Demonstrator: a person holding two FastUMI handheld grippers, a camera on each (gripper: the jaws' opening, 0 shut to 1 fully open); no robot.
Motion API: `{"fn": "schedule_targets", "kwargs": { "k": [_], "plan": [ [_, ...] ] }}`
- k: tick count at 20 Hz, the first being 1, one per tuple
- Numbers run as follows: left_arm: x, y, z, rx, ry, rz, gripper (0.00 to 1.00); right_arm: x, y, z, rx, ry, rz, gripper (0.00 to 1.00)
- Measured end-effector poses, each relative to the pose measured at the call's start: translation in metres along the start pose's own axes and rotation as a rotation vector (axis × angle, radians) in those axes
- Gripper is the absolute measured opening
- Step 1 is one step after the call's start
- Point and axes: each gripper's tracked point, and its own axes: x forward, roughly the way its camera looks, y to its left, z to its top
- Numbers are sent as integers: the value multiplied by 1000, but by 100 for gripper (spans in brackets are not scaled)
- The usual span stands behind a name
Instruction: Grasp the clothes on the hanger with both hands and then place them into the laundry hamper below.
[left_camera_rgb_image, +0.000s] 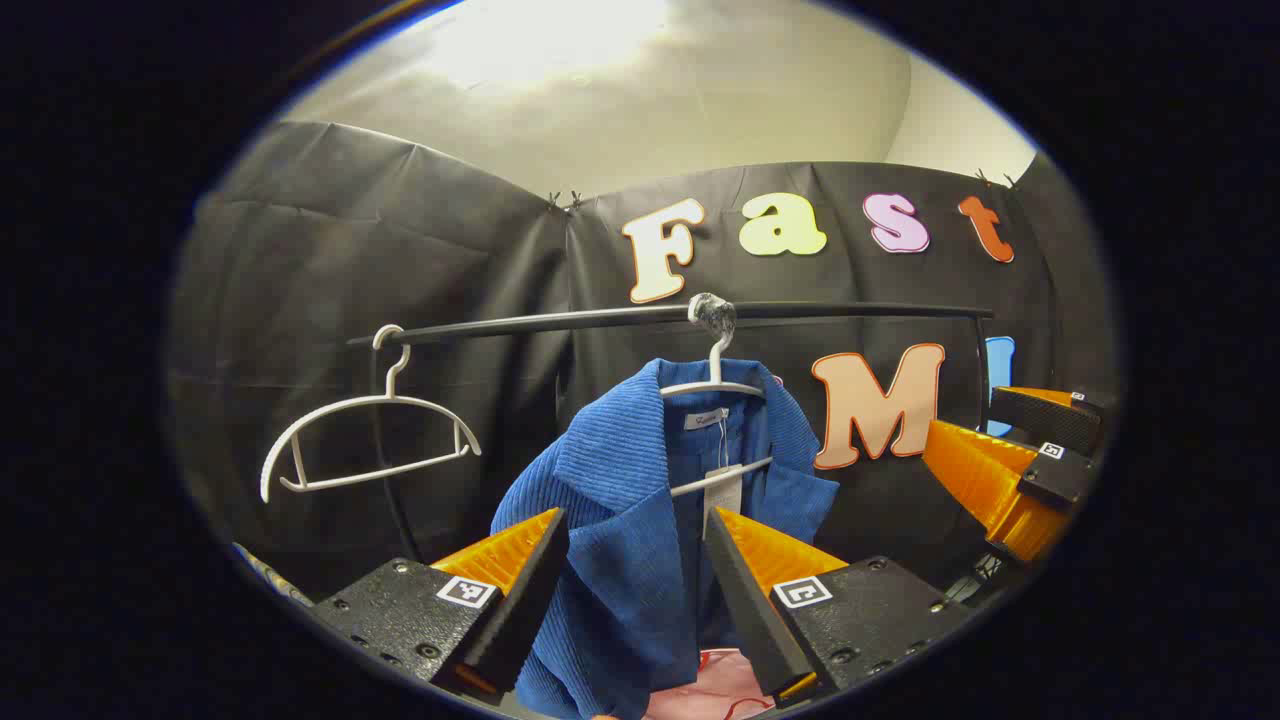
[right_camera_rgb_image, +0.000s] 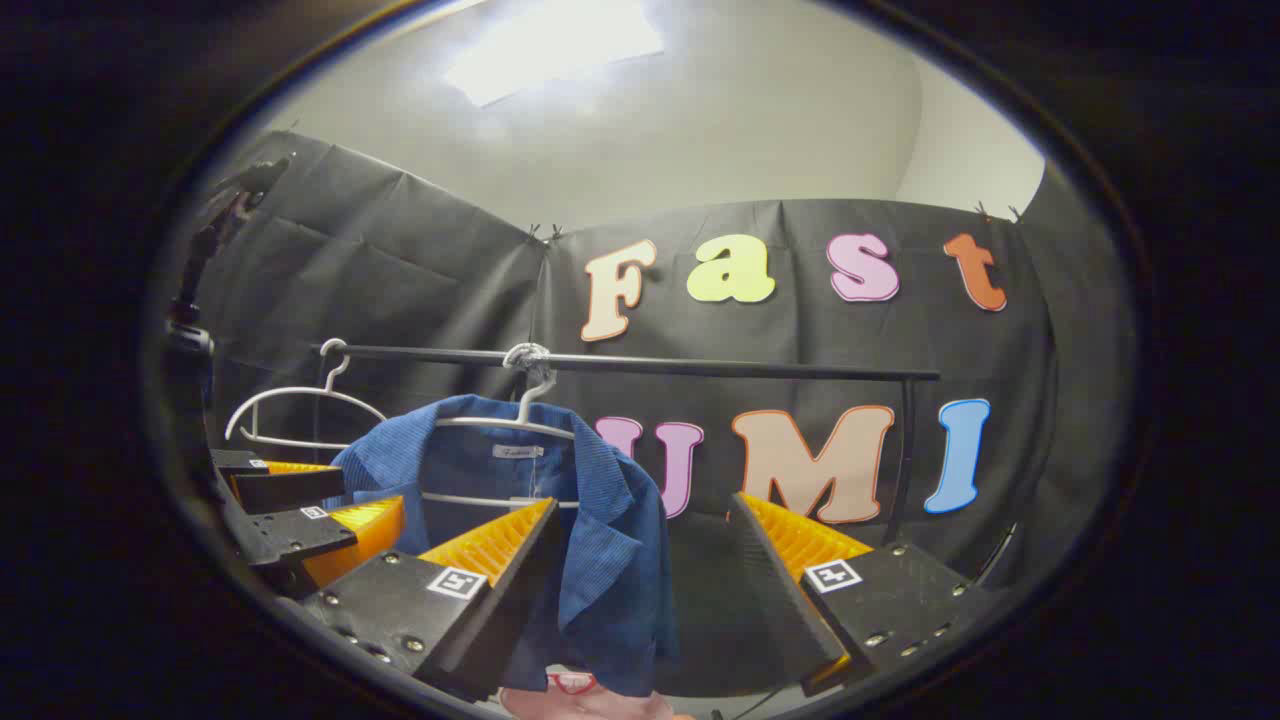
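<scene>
A black rail (left_camera_rgb_image: 620, 318) runs across ahead of me, with an empty white hanger (left_camera_rgb_image: 365, 440) hooked near its one end. The blue shirt (left_camera_rgb_image: 630, 540) hangs from its own white hanger (left_camera_rgb_image: 715, 385) further along, long axis straight down, open collar facing me. My left gripper (left_camera_rgb_image: 635, 560) has its jaws spread either side of the shirt's front. My right gripper (right_camera_rgb_image: 645, 560) is spread too, just beside the shirt's shoulder. Something pink (left_camera_rgb_image: 715, 680) lies below.

blue jacket (left_camera_rgb_image: 620, 520) between open claw fingers (left_camera_rgb_image: 530, 570)
</scene>
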Motion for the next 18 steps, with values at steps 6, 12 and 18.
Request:
{"fn": "schedule_targets", "kwargs": {
  "k": [6,12,18],
  "plan": [
    [0,-1,-5,-1,14,5,81,-1,-2,0,-9,-2,-1,99],
    [1,0,-8,-2,23,13,81,0,0,-2,-16,-2,4,99],
    [5,-4,-24,3,59,9,81,0,0,-5,-25,10,3,100]
  ]
}}
